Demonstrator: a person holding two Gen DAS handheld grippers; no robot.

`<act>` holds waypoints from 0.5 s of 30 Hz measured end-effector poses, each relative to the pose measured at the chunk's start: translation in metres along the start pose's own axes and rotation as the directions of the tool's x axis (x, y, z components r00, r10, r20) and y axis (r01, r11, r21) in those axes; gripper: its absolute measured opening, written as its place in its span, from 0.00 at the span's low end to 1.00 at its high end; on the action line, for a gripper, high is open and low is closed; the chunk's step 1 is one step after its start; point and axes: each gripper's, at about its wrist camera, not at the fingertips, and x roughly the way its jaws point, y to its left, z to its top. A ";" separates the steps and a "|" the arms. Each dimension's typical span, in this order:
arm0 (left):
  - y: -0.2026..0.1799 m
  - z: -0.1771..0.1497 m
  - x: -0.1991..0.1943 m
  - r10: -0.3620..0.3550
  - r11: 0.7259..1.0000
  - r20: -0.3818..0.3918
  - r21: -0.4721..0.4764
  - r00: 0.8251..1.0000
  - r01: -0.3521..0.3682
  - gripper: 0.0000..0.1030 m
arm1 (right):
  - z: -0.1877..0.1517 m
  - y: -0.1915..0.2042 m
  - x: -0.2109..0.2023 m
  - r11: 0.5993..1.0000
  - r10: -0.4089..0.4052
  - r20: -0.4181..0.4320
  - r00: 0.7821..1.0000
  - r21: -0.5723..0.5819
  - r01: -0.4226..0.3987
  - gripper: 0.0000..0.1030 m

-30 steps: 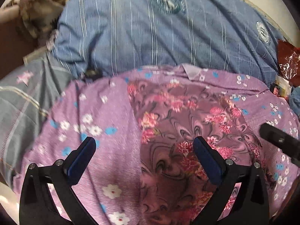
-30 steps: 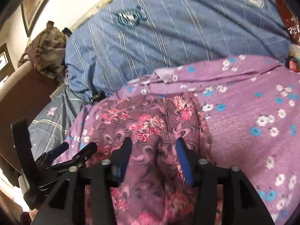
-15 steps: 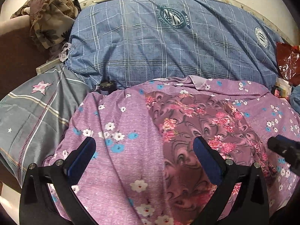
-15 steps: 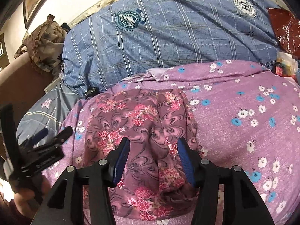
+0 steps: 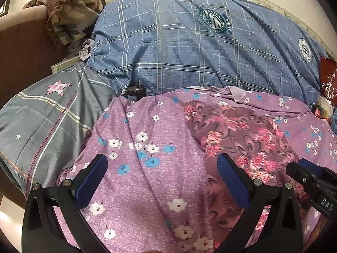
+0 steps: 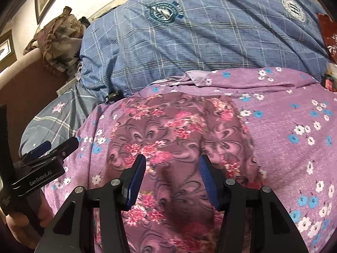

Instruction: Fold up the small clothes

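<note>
A small mauve garment with pink flowers and swirls (image 6: 179, 139) lies folded flat on a purple flowered sheet (image 6: 294, 130). It also shows in the left wrist view (image 5: 242, 135), right of centre. My right gripper (image 6: 171, 179) is open and empty, just above the garment's near part. My left gripper (image 5: 162, 179) is open and empty, over the sheet to the garment's left. The right gripper's tip (image 5: 311, 179) shows at the right edge of the left wrist view. The left gripper (image 6: 50, 149) shows at the left edge of the right wrist view.
A big blue checked pillow (image 5: 200, 48) lies behind the sheet. A grey cushion with a pink star (image 5: 42, 118) is at the left. A brown patterned cloth (image 5: 69, 8) sits at the back left. A red packet (image 5: 328, 78) is at the right. A small black object (image 5: 134, 89) lies by the pillow.
Both grippers have drawn back and up from the garment. The left gripper has moved left, off the garment and over the sheet. The garment lies still.
</note>
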 end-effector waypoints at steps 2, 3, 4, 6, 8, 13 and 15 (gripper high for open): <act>0.004 0.000 0.000 0.003 1.000 0.002 -0.008 1.000 -0.003 1.00 | 0.000 0.004 0.000 1.000 0.005 0.004 1.000 -0.009 -0.005 0.53; 0.006 -0.001 -0.001 0.004 1.000 0.003 -0.011 1.000 -0.004 1.00 | 0.000 0.005 0.001 1.000 0.007 0.006 1.000 -0.012 -0.006 0.53; 0.007 -0.001 -0.001 0.005 1.000 0.003 -0.013 1.000 -0.005 1.00 | 0.000 0.005 0.001 1.000 0.007 0.007 1.000 -0.012 -0.007 0.53; 0.010 -0.001 0.000 0.007 1.000 0.002 -0.017 1.000 -0.007 1.00 | 0.001 0.006 0.002 1.000 0.011 0.007 1.000 -0.007 -0.011 0.53; 0.013 -0.002 0.000 0.008 1.000 0.000 -0.019 1.000 -0.008 1.00 | 0.001 0.006 0.001 1.000 0.012 0.012 1.000 -0.003 -0.012 0.53; 0.017 -0.003 -0.001 0.014 1.000 -0.003 -0.018 1.000 -0.014 1.00 | 0.001 0.007 0.003 1.000 0.018 0.011 1.000 -0.002 -0.018 0.53; 0.017 -0.003 -0.001 0.013 1.000 -0.002 -0.015 1.000 -0.013 1.00 | 0.001 0.009 0.003 1.000 0.019 0.011 1.000 -0.007 -0.019 0.53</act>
